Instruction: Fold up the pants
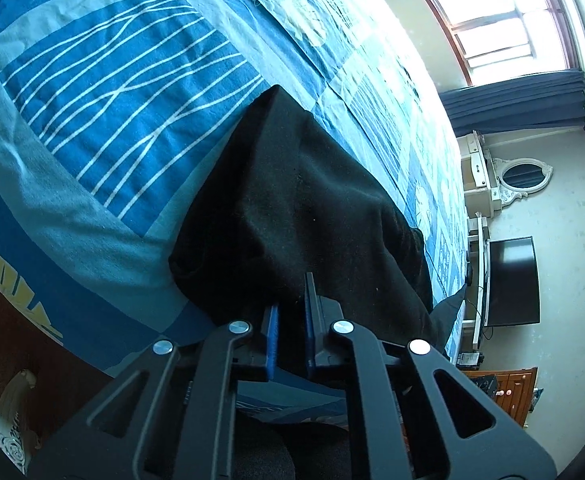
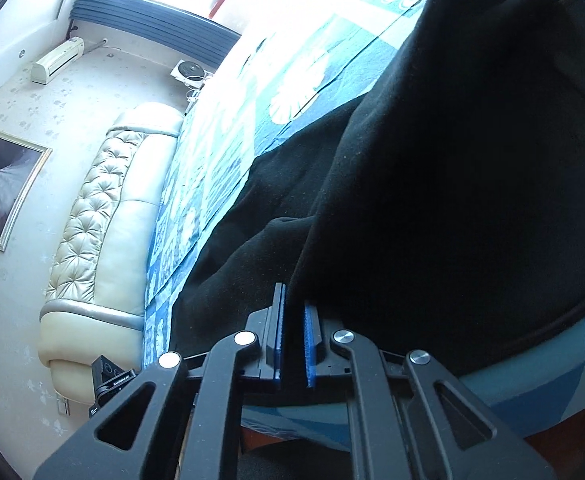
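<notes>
On the left, the left gripper [image 1: 292, 320] has its blue-padded jaws drawn close together on the near edge of the black, fuzzy fabric pants [image 1: 292, 200], so it looks clamped on the cloth. The pants lie on the blue patchwork bedspread [image 1: 112, 100], near the bed's near edge, and run away from the camera toward the far side, narrowing to a corner. On the right, the right gripper [image 2: 293, 328] is likewise nearly shut, with a fold of the same pants [image 2: 432, 200] rising between its pads; there the cloth is lifted and drapes steeply, hiding most of the bedspread [image 2: 220, 160] behind it.

As a judgement, the fold is only beginning: both grippers have hold of one end of the garment, a thick layer already looks doubled under the left one, and carrying that end over to the far end and smoothing it down seems still to come.

The dark fabric swallows detail. Waistband, legs and hems cannot be told apart, the number of layers is unclear, and the far end is cut off in the right view.
</notes>
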The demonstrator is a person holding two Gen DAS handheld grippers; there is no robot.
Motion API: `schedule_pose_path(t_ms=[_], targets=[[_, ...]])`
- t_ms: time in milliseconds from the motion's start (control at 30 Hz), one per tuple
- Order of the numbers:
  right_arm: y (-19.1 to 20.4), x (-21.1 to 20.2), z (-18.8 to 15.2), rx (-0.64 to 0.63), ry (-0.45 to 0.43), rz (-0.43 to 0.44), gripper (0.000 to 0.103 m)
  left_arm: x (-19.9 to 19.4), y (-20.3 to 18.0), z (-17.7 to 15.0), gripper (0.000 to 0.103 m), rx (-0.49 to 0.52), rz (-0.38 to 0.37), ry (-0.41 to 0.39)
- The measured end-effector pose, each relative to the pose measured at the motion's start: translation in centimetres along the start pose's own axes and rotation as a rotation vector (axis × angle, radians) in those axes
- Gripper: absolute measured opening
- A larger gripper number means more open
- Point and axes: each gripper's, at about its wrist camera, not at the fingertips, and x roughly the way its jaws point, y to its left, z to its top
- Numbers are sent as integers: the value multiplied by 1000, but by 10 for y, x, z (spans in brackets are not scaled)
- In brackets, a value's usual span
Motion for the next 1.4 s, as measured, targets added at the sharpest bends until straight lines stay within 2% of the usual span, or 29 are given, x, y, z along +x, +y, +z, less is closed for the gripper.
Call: schedule_pose_path(t_ms=[133,267,367,467,567,633,667,700,767,833,900,1000,1133,1233,1367,1400], targets=[[-19,5,-24,31,53,-18,8,7,22,-3,10,8,23,39],[-39,12,-32,80,65,-10,7,15,46,-6,10,-61,-73,49],[-33,10,-31,44,67,-8,8,13,47,-7,12,-53,-87,48],[-35,-1,-28,56,77,18,16,3,31,-14,14,48,-22,25],[-40,-36,-16,56,10,-9,29,-14,7,-28,34,201,90,-15],[-47,-68,7,40,-78,-47,36,-25,-10,-40,42,295,143,-54],[-53,-85,22,37,-133,-68,37,-30,-19,-45,49,338,170,-75],[-60,-102,38,45,-197,-90,41,-33,-27,-48,60,376,193,-96],[-83,-131,77,93,-308,-98,49,-35,-43,-51,72,425,217,-135],[-113,-156,117,166,-423,-131,50,-31,-58,-48,75,452,207,-155],[-140,-171,156,208,-493,-167,50,-17,-66,-42,79,429,182,-147],[-175,-177,207,270,-529,-219,50,8,-70,-32,79,365,161,-144],[-217,-177,248,370,-546,-235,50,39,-78,-27,79,394,234,-146],[-235,-162,263,411,-532,-203,50,58,-73,-27,81,383,278,-116],[-251,-148,275,451,-536,-177,50,61,-73,-28,92,370,259,-128],[-250,-146,278,441,-534,-181,46,62,-74,-28,92,368,266,-128]])
